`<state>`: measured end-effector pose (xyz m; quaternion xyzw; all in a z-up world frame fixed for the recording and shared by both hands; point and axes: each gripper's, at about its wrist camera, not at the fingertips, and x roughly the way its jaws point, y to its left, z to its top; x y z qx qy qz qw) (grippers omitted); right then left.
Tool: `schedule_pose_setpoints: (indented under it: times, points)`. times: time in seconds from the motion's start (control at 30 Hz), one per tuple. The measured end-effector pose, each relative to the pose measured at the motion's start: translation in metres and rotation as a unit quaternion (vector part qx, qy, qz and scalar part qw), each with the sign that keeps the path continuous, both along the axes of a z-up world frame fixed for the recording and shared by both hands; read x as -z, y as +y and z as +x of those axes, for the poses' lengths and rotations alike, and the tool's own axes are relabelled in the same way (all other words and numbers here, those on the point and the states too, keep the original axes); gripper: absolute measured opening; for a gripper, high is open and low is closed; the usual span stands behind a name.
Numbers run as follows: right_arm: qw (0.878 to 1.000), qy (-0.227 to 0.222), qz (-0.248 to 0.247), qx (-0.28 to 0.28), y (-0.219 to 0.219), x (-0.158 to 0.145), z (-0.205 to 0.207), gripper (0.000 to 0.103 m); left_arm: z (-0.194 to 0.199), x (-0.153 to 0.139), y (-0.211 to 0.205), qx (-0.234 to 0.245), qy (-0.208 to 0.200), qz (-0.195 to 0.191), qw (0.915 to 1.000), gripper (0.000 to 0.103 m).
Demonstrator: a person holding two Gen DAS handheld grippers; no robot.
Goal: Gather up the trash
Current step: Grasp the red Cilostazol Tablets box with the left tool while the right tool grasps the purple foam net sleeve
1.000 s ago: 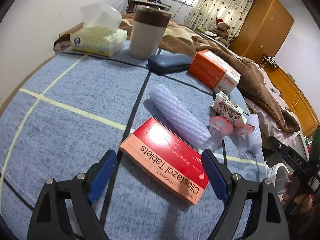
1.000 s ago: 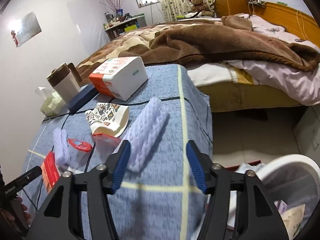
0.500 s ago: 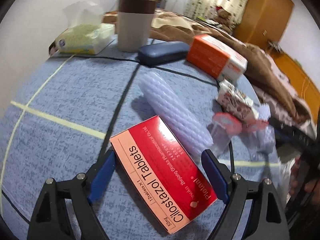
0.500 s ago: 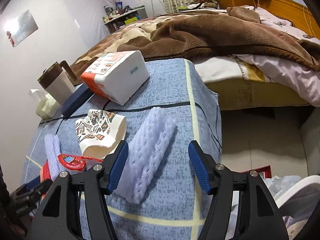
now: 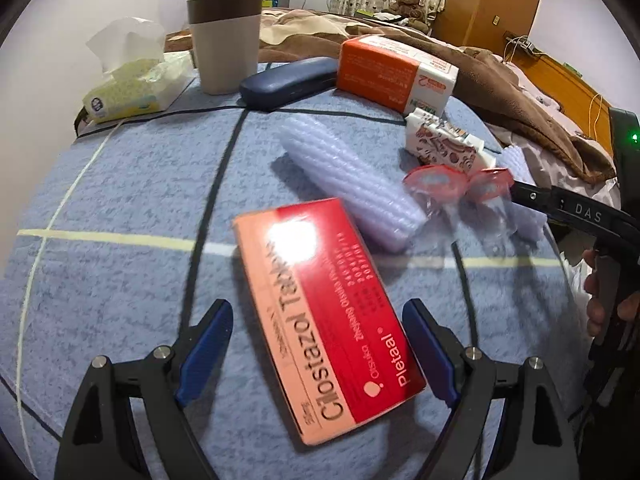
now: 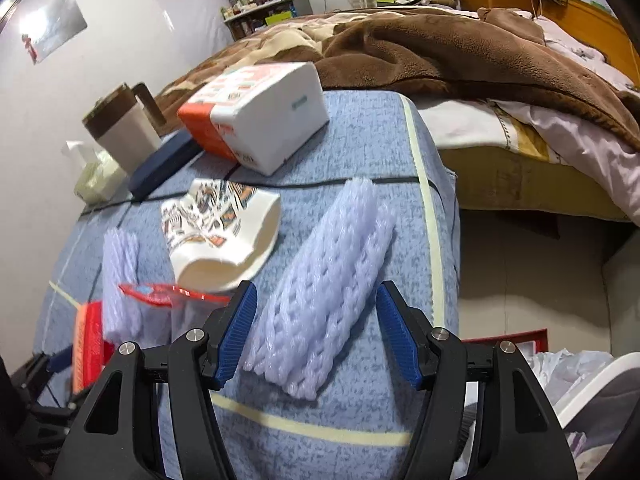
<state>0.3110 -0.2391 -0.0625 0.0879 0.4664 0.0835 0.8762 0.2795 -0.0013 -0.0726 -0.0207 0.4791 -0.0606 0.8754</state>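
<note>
Trash lies scattered over a table draped in a blue terry cloth point(image 5: 120, 184) crossed by dark and pale lines. Largest among it are two ribbed lavender foam net sleeves: one point(image 6: 332, 280) lies flat between the spread fingers of the right gripper point(image 6: 316, 332), which grips nothing; the other point(image 5: 352, 184) rests beside a glossy red and salmon tablet box point(image 5: 332, 320). That flat cardboard box lies on the cloth between the wide-apart blue pads of the left gripper point(image 5: 318, 352), also empty. A crushed paper cup point(image 6: 224, 236) with printed patterns sits between the sleeves, and two clear plastic cups with red foil lids point(image 5: 436, 180) lie on their sides next to it. Behind stand one orange and white carton point(image 5: 396, 72), one smooth navy glasses case point(image 5: 288, 82), one beige tumbler point(image 5: 226, 36) with a brown band, and one soft tissue pack point(image 5: 132, 88). A white bin point(image 6: 592, 384) holding crumpled paper sits below the table edge.
</note>
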Motion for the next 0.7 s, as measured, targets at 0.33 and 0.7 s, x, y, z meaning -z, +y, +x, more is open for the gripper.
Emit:
schedule_pose_setpoints:
  times: [0.33, 0.7]
  points:
    - [0.999, -0.007, -0.032, 0.002, 0.003, -0.001, -0.009, 0.064, -0.004, 0.0, 0.026, -0.042, -0.011, -0.012, 0.999, 0.088]
    - [0.999, -0.023, -0.044, 0.006, 0.007, -0.001, -0.015, 0.04, 0.002, 0.0, 0.025, -0.048, -0.022, -0.016, 0.9985, 0.074]
